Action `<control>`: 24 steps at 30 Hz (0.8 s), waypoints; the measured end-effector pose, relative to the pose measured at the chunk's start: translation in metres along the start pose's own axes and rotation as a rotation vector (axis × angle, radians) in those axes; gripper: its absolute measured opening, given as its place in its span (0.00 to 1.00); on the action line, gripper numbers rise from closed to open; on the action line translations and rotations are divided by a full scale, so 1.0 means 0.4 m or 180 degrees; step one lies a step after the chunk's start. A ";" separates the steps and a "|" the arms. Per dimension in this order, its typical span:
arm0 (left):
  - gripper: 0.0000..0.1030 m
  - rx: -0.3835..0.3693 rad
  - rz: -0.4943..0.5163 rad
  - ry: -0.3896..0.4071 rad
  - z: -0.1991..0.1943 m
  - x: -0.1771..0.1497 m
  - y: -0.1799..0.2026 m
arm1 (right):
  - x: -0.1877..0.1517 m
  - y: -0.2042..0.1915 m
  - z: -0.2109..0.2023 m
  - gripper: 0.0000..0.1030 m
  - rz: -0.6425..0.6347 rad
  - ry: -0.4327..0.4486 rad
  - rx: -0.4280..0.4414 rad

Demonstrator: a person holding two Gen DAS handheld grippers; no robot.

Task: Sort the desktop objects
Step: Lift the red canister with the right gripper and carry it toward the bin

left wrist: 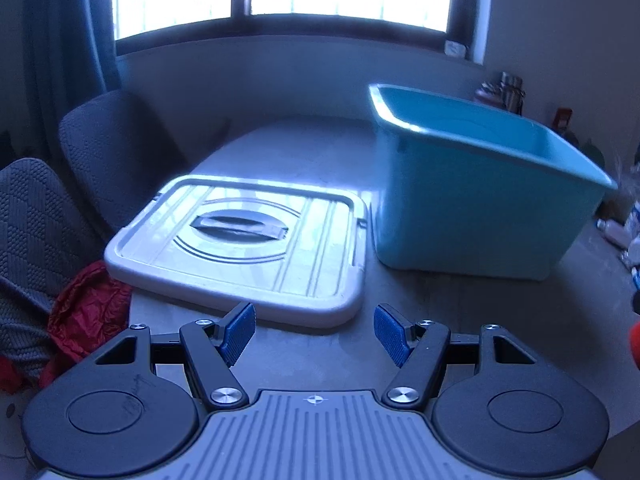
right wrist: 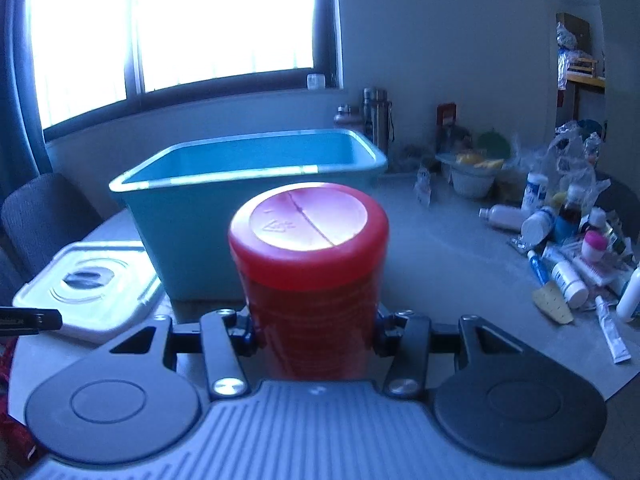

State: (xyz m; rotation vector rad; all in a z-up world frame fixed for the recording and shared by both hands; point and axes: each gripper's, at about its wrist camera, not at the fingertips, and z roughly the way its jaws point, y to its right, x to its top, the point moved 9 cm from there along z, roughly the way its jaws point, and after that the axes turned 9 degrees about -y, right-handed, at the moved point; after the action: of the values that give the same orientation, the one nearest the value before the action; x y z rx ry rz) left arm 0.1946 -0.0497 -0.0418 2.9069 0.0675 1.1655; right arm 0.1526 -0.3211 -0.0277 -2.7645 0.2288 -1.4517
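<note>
You are holding a red cylindrical plastic jar with a red lid (right wrist: pixel 310 276) in your right gripper (right wrist: pixel 314 330), whose fingers are clamped against the jar's sides low on its body, with the jar standing upright and its lid facing you. Directly ahead sits the open teal rectangular plastic bin (right wrist: pixel 248 196) on the grey tabletop (right wrist: pixel 440 248), so, judging from the task, you are carrying the jar toward that bin. To do this well, be lifting high enough that the jar's base clears the near rim, be keeping it upright, and be lowering it inside before you let go, since a smooth round jar gripped low may tip if you swing it fast. Your left gripper (left wrist: pixel 315 334) is hanging open above the table with nothing between its blue ribbed pads (left wrist: pixel 240 330), just in front of the pale grey plastic bin lid with a recessed handle (left wrist: pixel 240 244), which is lying flat beside the bin; be keeping that hand out of the jar's path. The pile of small bottles, tubes and toiletries (right wrist: pixel 568 248) is waiting at the right of the table, well apart from the bin. As for writing, the jar's lid is showing an embossed triangular mark whose characters are too blurred to read, the pale print on the jar's side is illegible, and no label in the pile can be made out.
</note>
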 end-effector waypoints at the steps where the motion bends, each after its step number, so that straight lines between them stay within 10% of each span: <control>1: 0.66 0.0021 -0.0020 0.0051 -0.008 0.006 -0.006 | 0.007 -0.001 -0.011 0.49 -0.0007 0.0032 -0.0006; 24: 0.66 0.0145 -0.0073 0.0375 -0.053 0.083 -0.025 | 0.168 -0.068 -0.047 0.49 -0.0273 0.0316 0.0111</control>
State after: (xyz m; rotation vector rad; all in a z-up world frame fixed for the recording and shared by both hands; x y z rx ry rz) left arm 0.2036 -0.0384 -0.0040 2.8651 0.1294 1.3481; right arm 0.1781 -0.3020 0.0402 -2.7098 0.0858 -1.5983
